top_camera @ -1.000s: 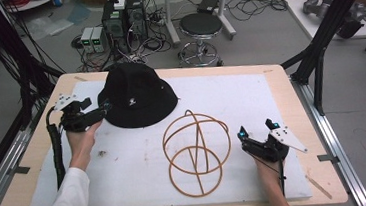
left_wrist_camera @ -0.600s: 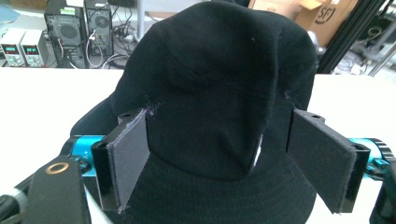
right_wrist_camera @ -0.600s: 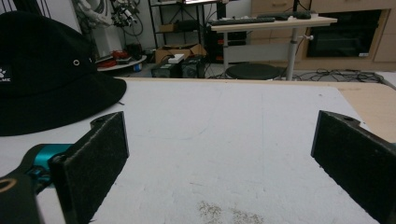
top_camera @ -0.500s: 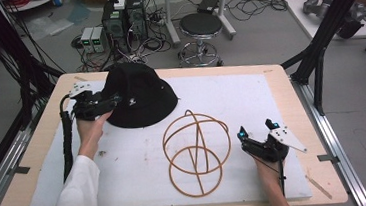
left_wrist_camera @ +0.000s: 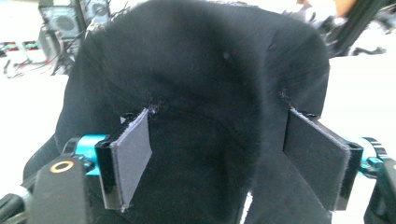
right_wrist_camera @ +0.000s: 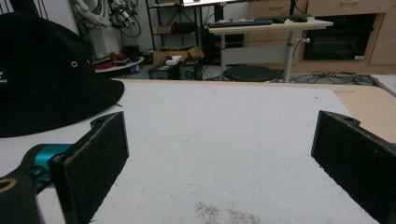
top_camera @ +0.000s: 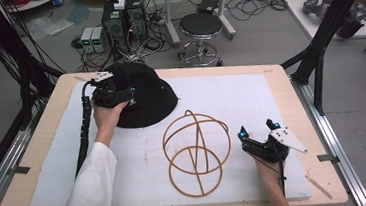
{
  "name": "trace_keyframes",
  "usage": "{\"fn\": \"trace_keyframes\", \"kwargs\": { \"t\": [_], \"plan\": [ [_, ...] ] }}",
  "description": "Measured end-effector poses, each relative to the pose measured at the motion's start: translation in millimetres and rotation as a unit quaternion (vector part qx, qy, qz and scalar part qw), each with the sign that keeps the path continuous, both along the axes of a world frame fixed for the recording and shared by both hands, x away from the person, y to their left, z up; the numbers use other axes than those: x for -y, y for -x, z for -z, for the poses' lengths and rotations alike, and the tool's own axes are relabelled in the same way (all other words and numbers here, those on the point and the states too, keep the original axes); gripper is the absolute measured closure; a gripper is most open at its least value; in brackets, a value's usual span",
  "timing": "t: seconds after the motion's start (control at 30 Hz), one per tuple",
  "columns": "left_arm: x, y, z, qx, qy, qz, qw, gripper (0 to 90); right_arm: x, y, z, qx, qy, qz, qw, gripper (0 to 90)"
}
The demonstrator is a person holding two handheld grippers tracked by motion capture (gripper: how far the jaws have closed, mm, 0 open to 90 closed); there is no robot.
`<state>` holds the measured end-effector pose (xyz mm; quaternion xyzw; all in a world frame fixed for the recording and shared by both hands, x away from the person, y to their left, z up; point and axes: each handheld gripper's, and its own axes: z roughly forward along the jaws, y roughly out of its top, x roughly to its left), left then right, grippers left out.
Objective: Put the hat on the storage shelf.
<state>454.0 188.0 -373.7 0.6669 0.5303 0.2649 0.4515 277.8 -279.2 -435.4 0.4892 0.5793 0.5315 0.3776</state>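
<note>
High view: I see the left tongs (top_camera: 129,95) at the near-left side of the black hat (top_camera: 147,93), which sits at the far-left of the white mat (top_camera: 251,97) on the bench (top_camera: 289,81). Left gripper view: the hat (left_wrist_camera: 205,84) crown bulges between the 2 jaws, pads on either side of it. The pads sit right at the fabric, but I can't tell whether they press on it. Jaws have just been closing a bit, with the hat crown between them, and stand wide apart.

Right tongs (top_camera: 257,129) rest at the near-right of the mat, held by the right hand (top_camera: 272,168). Right gripper view: jaws wide apart over bare mat (right_wrist_camera: 219,140), nothing between them. Hat (right_wrist_camera: 42,70) shows off to the left of that view, brim flat on the mat.

Wire stand (top_camera: 195,152), 2 crossed tan hoops over a base ring, stands mid-mat between both tongs, just beside the hat brim and apart from the right tongs. Left forearm in a white sleeve (top_camera: 91,191) comes in from the bottom edge.
</note>
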Motion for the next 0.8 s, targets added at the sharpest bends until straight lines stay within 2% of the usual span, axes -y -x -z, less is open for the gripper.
{"fn": "trace_keyframes", "kwargs": {
  "t": [0.03, 0.1, 0.2, 0.3, 0.4, 0.43, 0.47, 0.53, 0.57, 0.63, 0.67, 0.7, 0.73, 0.8],
  "plan": [
    [2.5, -3.4, 4.3, -0.013, -0.002, -0.012, 0.9998, 25.4, -0.4, 0.5, -0.3, 0.001, 0.002, 0.0, 1.0, 3.1],
    [6.7, -8.3, 11.6, -0.026, 0.004, -0.021, 0.9994, 26.3, -1.3, 1.0, -0.5, 0.003, 0.003, -0.003, 1.0, 3.1],
    [10.0, -10.4, 15.7, -0.03, 0.002, -0.021, 0.9993, 28.1, -1.2, 1.0, -0.4, 0.002, 0.003, -0.004, 1.0, 3.1],
    [12.5, -12.2, 20.0, -0.028, -0.015, -0.03, 0.9991, 33.6, -0.9, 0.8, -0.2, 0.0, 0.002, -0.003, 1.0, 3.1],
    [12.8, -12.7, 20.2, -0.021, -0.009, -0.033, 0.9992, 37.2, -0.7, 0.7, -0.2, 0.002, 0.003, -0.003, 1.0, 3.1],
    [13.4, -12.6, 20.0, -0.016, -0.004, -0.033, 0.9993, 45.1, -0.9, 1.3, -0.5, 0.004, -0.003, -0.005, 1.0, 3.1],
    [15.7, -12.0, 19.3, -0.007, -0.004, -0.034, 0.9994, 48.8, -1.1, 1.5, -0.7, 0.006, -0.004, -0.005, 1.0, 3.1],
    [17.1, -11.6, 19.4, -0.004, -0.01, -0.033, 0.9994, 54.3, -1.3, 1.9, -0.9, 0.006, -0.005, -0.006, 0.9999, 3.1],
    [20.2, -11.0, 20.4, 0.0, -0.02, -0.034, 0.9992, 57.2, -1.4, 2.0, -1.0, 0.013, -0.004, -0.007, 0.9999, 3.1],
    [21.3, -10.7, 20.8, 0.0, -0.022, -0.032, 0.9992, 65.8, -1.5, 2.5, -1.3, 0.015, -0.005, -0.008, 0.9998, 3.1],
    [22.1, -10.2, 20.5, -0.004, -0.02, -0.03, 0.9993, 65.8, -1.5, 2.5, -1.3, 0.015, -0.005, -0.008, 0.9998, 3.1],
    [22.2, -10.0, 20.0, -0.008, -0.016, -0.03, 0.9994, 78.0, -1.5, 2.8, -1.5, 0.016, -0.006, -0.008, 0.9998, 3.1],
    [22.4, -9.8, 19.5, -0.012, -0.009, -0.034, 0.9993, 82.2, -1.6, 2.9, -1.6, 0.016, -0.008, -0.008, 0.9998, 3.2],
    [21.5, -10.3, 20.0, -0.018, -0.003, -0.035, 0.9992, 85.1, -1.5, 3.3, -1.6, 0.013, -0.01, -0.007, 0.9998, 3.2]
  ]
}}
